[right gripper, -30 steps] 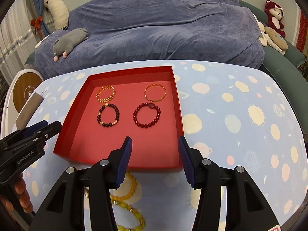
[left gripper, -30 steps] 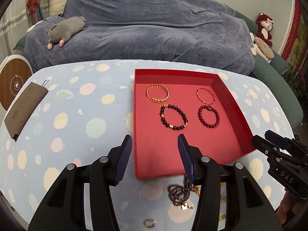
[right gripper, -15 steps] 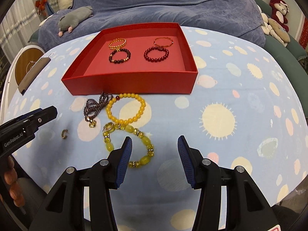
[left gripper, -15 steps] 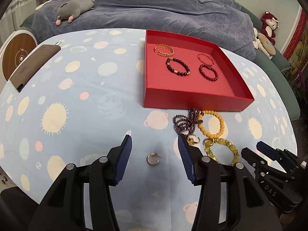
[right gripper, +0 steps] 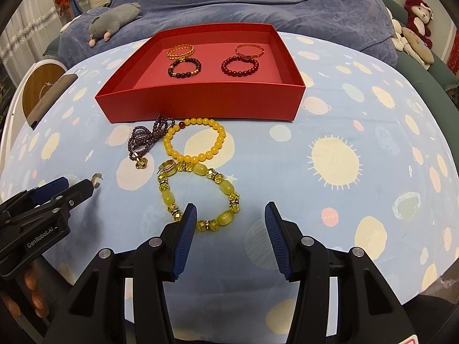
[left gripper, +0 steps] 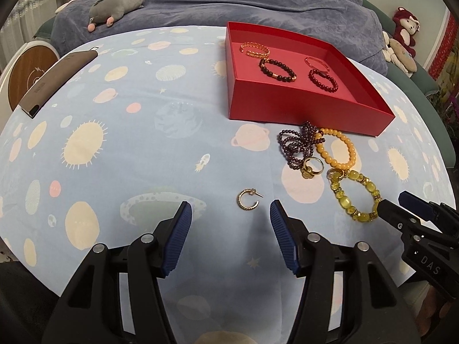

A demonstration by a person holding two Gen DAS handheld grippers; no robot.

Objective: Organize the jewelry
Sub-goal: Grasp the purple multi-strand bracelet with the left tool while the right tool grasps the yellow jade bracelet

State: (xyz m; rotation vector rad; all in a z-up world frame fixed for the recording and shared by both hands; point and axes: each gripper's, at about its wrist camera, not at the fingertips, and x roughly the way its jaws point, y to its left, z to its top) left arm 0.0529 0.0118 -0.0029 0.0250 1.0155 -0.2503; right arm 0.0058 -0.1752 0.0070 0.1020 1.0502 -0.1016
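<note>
I have both tools low over the planet-print blue tablecloth [left gripper: 120, 149], each empty. My left gripper [left gripper: 228, 215] has just been opening; its blue ribbed jaws stand apart with nothing between them, and the small gold open-hoop earring [left gripper: 248, 199] lies just ahead of the gap, slightly toward the right-hand jaw. My right gripper [right gripper: 230, 216] also has its jaws apart, unloaded; the green-yellow bracelet of glass beads and crystal spacers [right gripper: 200, 197] sits just ahead, its near arc reaching in front of the left-hand jaw.

Beyond that, touching it, lies the round amber-yellow bead bracelet [right gripper: 195, 139], with a gold ring [right gripper: 168, 168] at the join, though I cannot tell whether it is one ring or two. To the left of those is a bunched strand of dark purple beads [right gripper: 145, 139].

Farthest off, the shallow red cardboard tray [right gripper: 200, 103] already holds four bracelets, two gold and two dark beaded. So I judge roughly half is done: the earring, ring, purple strand and two yellow bracelets remain outside.
</note>
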